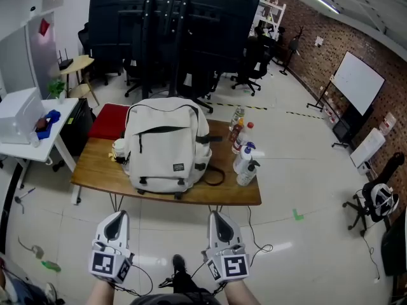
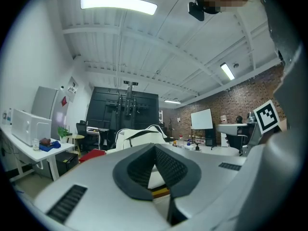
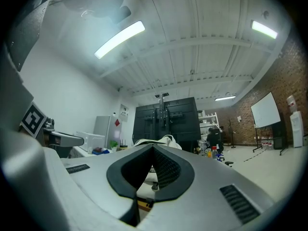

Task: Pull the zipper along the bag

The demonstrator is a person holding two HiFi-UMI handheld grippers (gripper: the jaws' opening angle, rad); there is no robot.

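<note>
A white backpack (image 1: 166, 146) stands upright on the wooden table (image 1: 95, 170), with a dark zipper line (image 1: 162, 130) arching across its front pocket. My left gripper (image 1: 117, 215) and right gripper (image 1: 215, 215) hang side by side in front of the table's near edge, well short of the bag. Both are shut with nothing between their jaws. In the left gripper view, the left gripper (image 2: 155, 146) points at the backpack (image 2: 139, 136) in the distance. In the right gripper view, the backpack (image 3: 163, 139) peeks above the right gripper (image 3: 153, 148).
Several bottles (image 1: 245, 151) stand at the table's right end and a small yellow object (image 1: 118, 151) lies left of the bag. A red case (image 1: 108, 121) sits behind the table, and a white side table (image 1: 25, 146) with a white box stands at the left. Black office chairs (image 1: 251, 65) are farther back.
</note>
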